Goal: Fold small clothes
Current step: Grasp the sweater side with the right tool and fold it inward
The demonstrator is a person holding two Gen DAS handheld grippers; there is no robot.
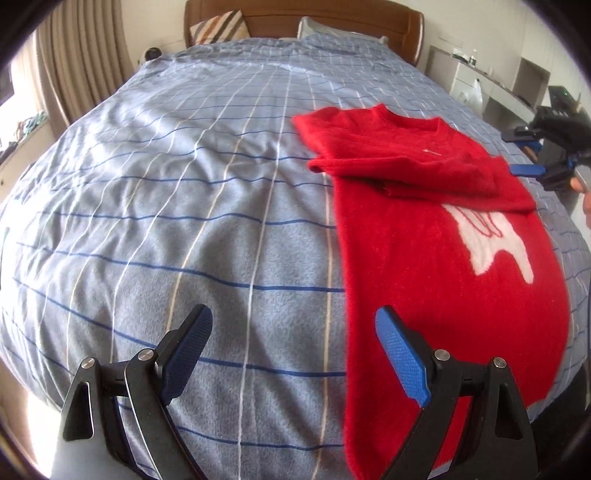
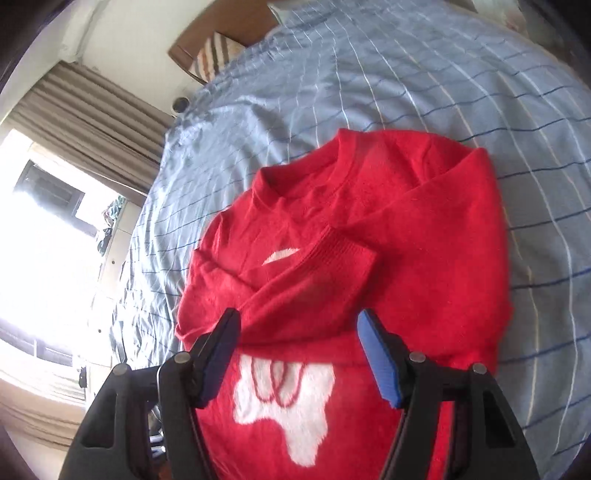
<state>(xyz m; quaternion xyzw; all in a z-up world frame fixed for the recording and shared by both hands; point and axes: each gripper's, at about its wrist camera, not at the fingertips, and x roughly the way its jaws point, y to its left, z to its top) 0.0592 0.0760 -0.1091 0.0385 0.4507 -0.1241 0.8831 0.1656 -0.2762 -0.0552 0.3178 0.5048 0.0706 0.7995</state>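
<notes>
Lying flat on the bed [image 1: 184,221], one red sweater [image 1: 424,258] occupies the right half of the left wrist view and the centre of the right wrist view, collar toward the headboard [image 1: 303,22] at the top of the frame. Both sleeves are already folded across the chest: one sleeve [image 2: 317,273] ends in a ribbed cuff at mid-frame of the right wrist view, with the other lying beneath it. A white figure [image 2: 284,406] is knitted into the front, lower centre of that view. Judged from the fuzzy nap, the garment is soft, light and limp; it should drape and sag when lifted and offers good friction, with no fragility concern. Best holds appear to be the two hem corners at the lower edge, pinching through both layers so the body can be carried up toward the collar. Count: one sweater, two sleeves, two pillows [image 1: 218,29] at the upper edge. The left gripper [image 1: 291,350] hovers over the blanket beside the sweater's edge, jaws released and empty. The right gripper [image 2: 295,354] hangs above the chest, jaws likewise released, holding nothing.
</notes>
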